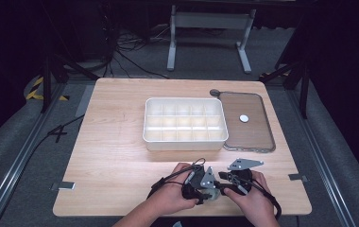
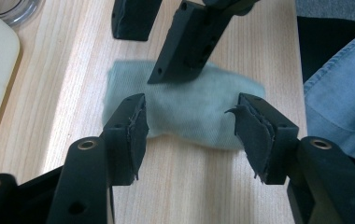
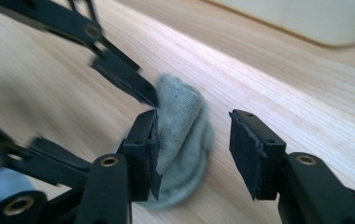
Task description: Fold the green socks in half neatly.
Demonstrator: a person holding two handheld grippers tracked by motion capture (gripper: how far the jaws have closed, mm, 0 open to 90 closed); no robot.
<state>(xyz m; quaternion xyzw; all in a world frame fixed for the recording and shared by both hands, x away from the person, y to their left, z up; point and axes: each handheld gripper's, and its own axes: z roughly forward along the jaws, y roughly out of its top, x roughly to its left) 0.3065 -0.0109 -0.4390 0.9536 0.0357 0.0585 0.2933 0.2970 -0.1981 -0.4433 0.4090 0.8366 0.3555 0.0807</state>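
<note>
A grey-green sock [image 2: 185, 109] lay on the table [image 1: 116, 156] at 6 o'clock from the tray [image 1: 185, 124], between the wide-open left gripper [image 2: 187, 123] and the right gripper [image 3: 194, 140], equally wide apart; neither held it.

The folded cloth [image 2: 185, 112] lies on the tabletop [image 1: 116, 142] between both grippers' jaws. The divided tray [image 1: 185, 123] sits beyond the jaws, the lid [image 1: 246, 122] right of it.
</note>
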